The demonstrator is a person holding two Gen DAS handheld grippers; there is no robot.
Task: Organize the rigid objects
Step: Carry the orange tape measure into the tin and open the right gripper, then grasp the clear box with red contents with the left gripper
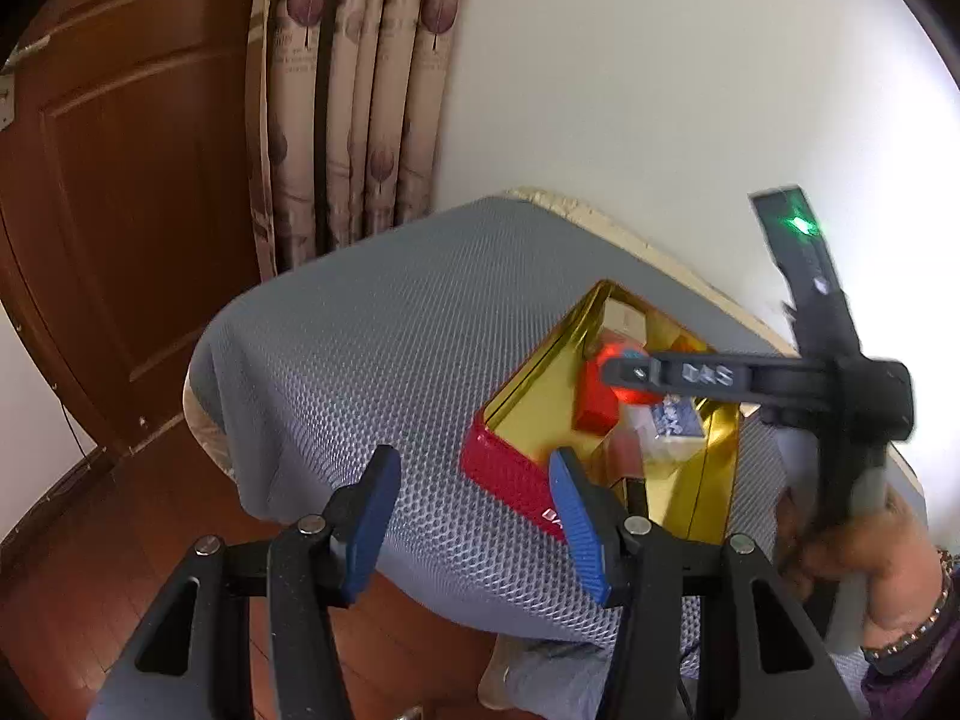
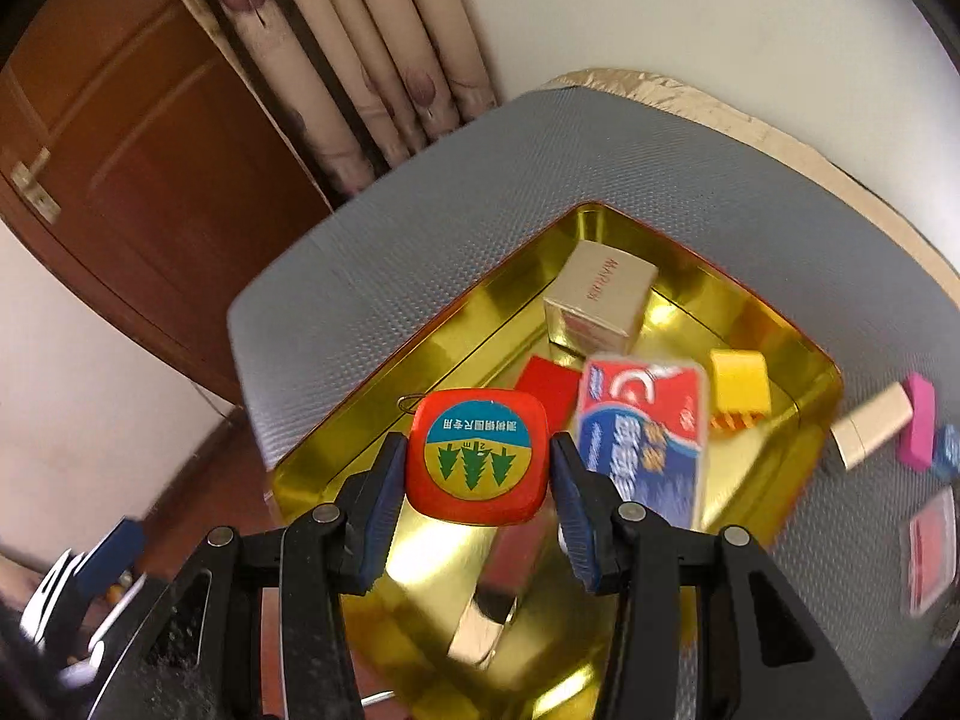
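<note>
Right hand-held gripper (image 2: 474, 468) clamps a red tape measure (image 2: 477, 456) above the gold tin (image 2: 384, 384). Tin contents: beige box (image 2: 600, 294), toothpaste box (image 2: 642, 438), yellow block (image 2: 739, 384). Left hand-held gripper (image 1: 474, 516) stands released, empty.

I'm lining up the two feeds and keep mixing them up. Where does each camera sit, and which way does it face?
Left wrist: on the left tool, open and empty, looking down at the table's near corner; the right tool and hand show.
Right wrist: on the right tool, looking down into the gold tin, gripping the red tape measure.
Shared: tin, curtain, door.

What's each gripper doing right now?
Left gripper: open, holding nothing.
Right gripper: closed on the red tape measure, above the gold tin.
</note>
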